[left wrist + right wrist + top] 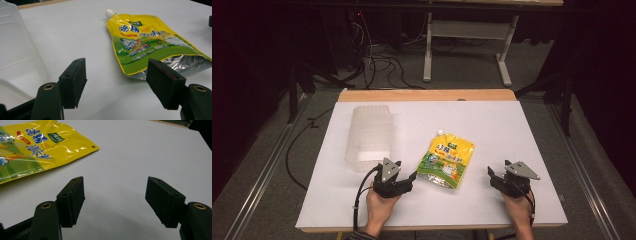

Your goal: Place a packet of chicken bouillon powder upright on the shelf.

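A yellow and green spouted pouch (447, 160) lies flat on the white tabletop (502, 125), its white cap pointing away from me. My left gripper (407, 171) rests on the table just left of the pouch's silver bottom edge, jaws open and empty. In the left gripper view the pouch (145, 42) lies ahead and to the right of the left gripper (116, 75). My right gripper (498, 169) sits on the table to the right of the pouch, open with nothing between its jaws. In the right gripper view the pouch (32, 152) is at upper left of the right gripper (115, 192).
A clear plastic container (369, 137) lies on the table's left half, close behind the left gripper; its wall (15, 50) shows at the left of the left gripper view. Beyond the table's far wooden edge (427, 95) are floor cables (382, 62) and a white desk frame (467, 40).
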### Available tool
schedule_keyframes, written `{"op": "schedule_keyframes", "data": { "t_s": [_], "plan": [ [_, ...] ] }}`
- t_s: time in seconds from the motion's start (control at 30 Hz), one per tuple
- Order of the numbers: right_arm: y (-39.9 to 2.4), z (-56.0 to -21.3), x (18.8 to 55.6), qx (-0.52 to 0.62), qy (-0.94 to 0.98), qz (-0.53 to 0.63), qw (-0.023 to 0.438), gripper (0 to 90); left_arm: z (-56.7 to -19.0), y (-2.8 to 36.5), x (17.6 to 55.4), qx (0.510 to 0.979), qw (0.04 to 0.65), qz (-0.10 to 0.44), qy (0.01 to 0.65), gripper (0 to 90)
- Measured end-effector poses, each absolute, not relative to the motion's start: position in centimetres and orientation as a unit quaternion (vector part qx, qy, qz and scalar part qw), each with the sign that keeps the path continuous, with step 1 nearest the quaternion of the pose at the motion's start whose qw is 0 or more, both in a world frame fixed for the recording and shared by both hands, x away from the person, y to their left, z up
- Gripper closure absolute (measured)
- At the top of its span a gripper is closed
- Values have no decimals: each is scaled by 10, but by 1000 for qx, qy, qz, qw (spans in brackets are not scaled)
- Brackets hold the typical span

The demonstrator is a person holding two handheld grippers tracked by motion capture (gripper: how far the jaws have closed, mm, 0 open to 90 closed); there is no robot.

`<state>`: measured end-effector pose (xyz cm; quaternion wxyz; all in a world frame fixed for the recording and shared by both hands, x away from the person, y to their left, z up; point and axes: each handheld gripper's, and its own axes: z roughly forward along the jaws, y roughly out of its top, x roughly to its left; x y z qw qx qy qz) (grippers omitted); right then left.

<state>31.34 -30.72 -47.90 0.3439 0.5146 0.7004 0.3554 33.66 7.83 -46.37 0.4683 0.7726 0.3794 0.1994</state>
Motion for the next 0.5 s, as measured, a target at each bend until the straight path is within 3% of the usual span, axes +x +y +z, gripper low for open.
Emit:
{"op": "schedule_keyframes", "data": {
  "t_s": [0.4,0.5],
  "plan": [
    [-307,-479,313,514,701,355,344,321,-454,63,347,781,466,187,372,321],
    [-307,-479,313,515,700,356,344,320,-451,60,351,786,460,170,376,356]
  ]
}}
